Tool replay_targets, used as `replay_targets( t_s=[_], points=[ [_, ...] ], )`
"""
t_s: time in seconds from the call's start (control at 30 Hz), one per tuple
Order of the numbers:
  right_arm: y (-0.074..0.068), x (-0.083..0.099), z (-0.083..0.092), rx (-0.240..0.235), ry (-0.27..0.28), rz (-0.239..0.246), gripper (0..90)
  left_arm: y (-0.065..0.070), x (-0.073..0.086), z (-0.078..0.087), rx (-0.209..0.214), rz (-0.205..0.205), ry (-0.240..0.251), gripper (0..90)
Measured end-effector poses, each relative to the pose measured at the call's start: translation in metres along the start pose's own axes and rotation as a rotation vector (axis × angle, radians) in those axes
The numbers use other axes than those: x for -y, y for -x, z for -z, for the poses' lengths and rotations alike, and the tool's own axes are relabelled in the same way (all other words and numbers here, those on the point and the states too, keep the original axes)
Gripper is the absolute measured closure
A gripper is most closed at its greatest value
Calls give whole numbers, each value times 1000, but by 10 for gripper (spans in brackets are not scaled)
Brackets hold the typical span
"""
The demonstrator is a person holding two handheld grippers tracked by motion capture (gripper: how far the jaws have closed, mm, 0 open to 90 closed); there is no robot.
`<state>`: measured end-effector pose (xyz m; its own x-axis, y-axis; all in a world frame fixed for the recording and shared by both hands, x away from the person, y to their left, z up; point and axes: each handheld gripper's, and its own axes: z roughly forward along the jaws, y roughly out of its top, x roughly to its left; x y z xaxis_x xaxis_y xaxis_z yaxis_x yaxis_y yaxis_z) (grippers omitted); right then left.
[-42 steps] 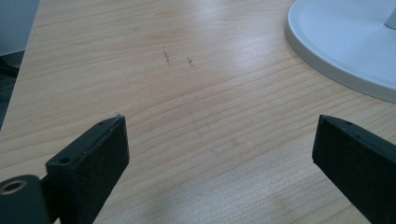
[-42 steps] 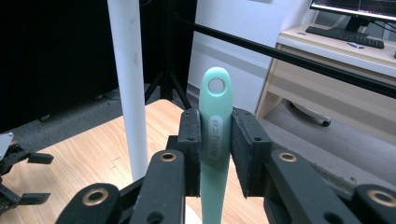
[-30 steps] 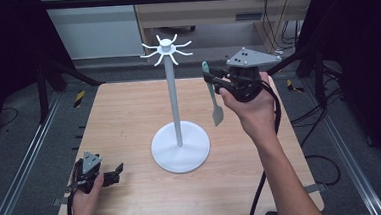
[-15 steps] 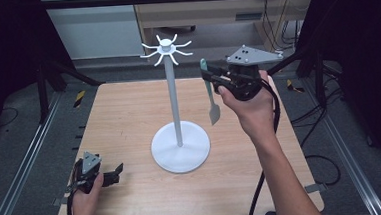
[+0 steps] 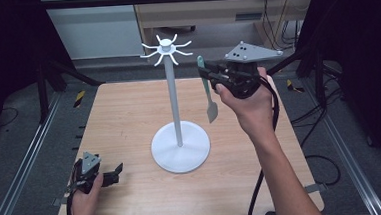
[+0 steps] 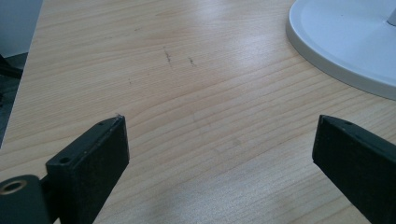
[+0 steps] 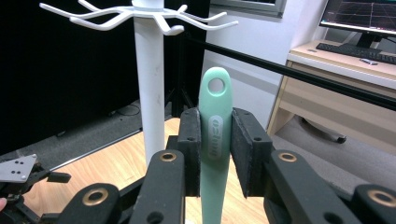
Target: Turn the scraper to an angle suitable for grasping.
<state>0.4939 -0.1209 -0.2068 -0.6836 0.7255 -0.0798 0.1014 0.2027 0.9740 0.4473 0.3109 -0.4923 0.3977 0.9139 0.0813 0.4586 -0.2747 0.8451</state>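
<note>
Beside the hooked head of the white stand (image 5: 176, 103), the right tongs (image 5: 210, 72) are holding a green spatula (image 5: 208, 89) clamped, apparently for hanging, needing its hole aligned to a hook, while the left tongs (image 5: 113, 171) are resting apart on the worktop (image 5: 124, 121).

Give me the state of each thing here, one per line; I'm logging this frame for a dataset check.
Green spatula: clamped by its handle, hanging blade down above the table, hanging hole at top free.
Right gripper: shut on the spatula, raised beside the stand's hooks.
Left gripper: open, holding nothing, low over the table.
White hook stand: upright on the table, hooks bare.
Wooden table: carries the stand.
</note>
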Motion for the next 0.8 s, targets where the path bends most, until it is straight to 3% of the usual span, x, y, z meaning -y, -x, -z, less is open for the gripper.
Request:
replay_targets(
  t_s=[0.8],
  points=[
    [-6,-12,5,-6,6,25,745,0,0,0,0,-4,0,33]
  ],
)
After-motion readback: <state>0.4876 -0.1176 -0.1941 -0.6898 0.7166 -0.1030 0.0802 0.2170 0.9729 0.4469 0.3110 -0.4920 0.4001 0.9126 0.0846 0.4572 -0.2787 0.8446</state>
